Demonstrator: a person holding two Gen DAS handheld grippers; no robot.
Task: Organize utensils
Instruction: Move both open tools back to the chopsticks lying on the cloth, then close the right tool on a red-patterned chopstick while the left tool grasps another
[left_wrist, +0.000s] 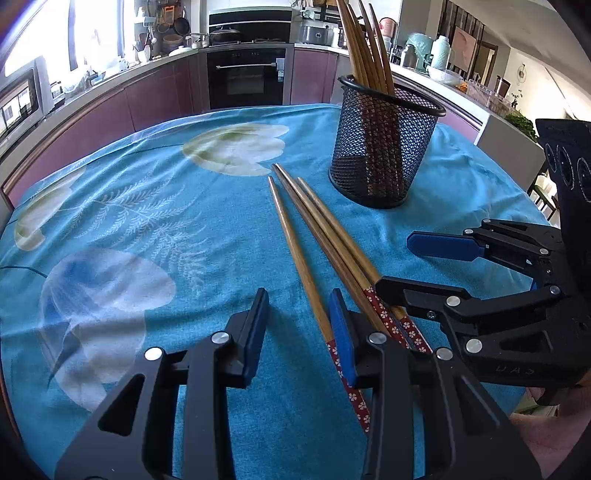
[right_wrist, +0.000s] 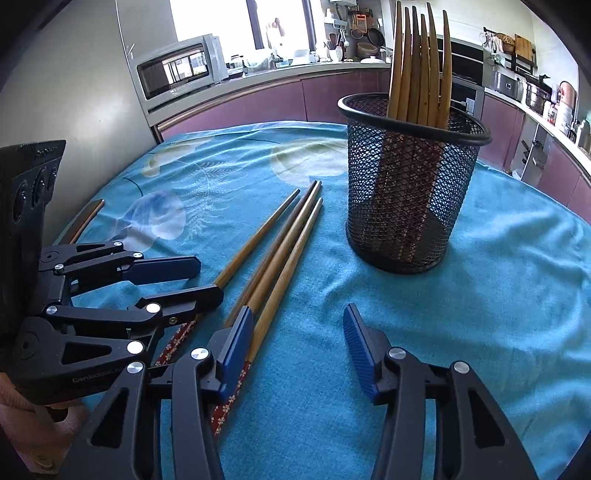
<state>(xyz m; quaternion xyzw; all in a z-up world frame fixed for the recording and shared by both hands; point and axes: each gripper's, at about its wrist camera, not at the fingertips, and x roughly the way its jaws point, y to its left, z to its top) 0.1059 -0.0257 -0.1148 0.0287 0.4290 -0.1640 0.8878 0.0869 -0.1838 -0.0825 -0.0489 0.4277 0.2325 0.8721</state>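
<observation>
Three wooden chopsticks (left_wrist: 314, 236) with red flowered ends lie loose on the blue cloth, tips pointing away; they also show in the right wrist view (right_wrist: 280, 254). A black mesh cup (left_wrist: 384, 147) stands upright behind them and holds several chopsticks (left_wrist: 365, 48); it also shows in the right wrist view (right_wrist: 410, 181). My left gripper (left_wrist: 299, 325) is open and empty, low over the cloth, with the leftmost chopstick between its fingers. My right gripper (right_wrist: 299, 350) is open and empty, just right of the chopsticks' handle ends. Each gripper shows in the other's view, the right (left_wrist: 417, 266) and the left (right_wrist: 192, 277).
The table is covered with a blue cloth (left_wrist: 147, 229) with pale flower prints. A kitchen counter with an oven (left_wrist: 247, 74) and a microwave (right_wrist: 177, 70) runs behind the table. A chair (left_wrist: 543, 192) stands past the right edge.
</observation>
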